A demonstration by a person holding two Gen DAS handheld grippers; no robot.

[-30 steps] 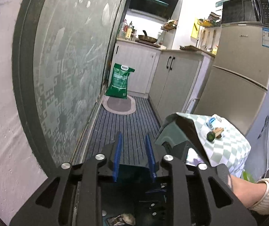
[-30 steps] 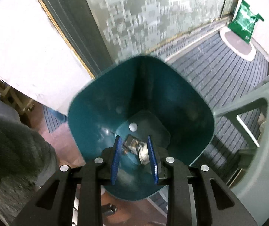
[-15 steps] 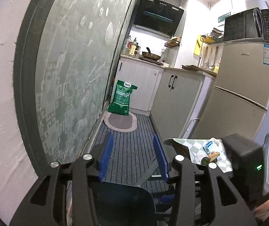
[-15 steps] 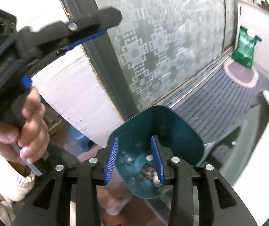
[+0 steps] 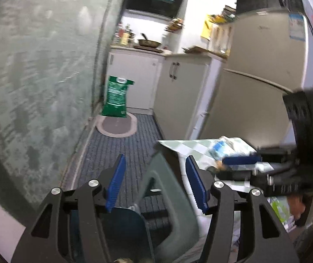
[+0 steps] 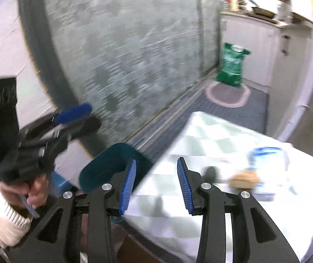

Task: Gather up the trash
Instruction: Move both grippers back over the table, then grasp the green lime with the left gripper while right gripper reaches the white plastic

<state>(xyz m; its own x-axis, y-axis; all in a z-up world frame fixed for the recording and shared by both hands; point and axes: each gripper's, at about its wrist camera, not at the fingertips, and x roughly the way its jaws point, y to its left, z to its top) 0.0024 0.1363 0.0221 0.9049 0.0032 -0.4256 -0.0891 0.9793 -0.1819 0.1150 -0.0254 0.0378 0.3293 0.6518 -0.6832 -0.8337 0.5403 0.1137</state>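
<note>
Checked tablecloth (image 6: 200,144): blurred blue-white wrapper (image 6: 266,155).

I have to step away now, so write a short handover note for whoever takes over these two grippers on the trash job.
Left gripper: open and empty, jaws just been opening; it points past the grey-green plastic chair.
Right gripper: open and empty, jaws also just been opening, over the near edge of the table with the green-and-white checked cloth.
Teal plastic bin: on the floor left of the table.
Done: some scraps appear to lie in the bin, only partly visible.
Left: blue-and-white wrapper, a brown scrap beside it, and a small dark blurred item lie on the cloth.
</note>
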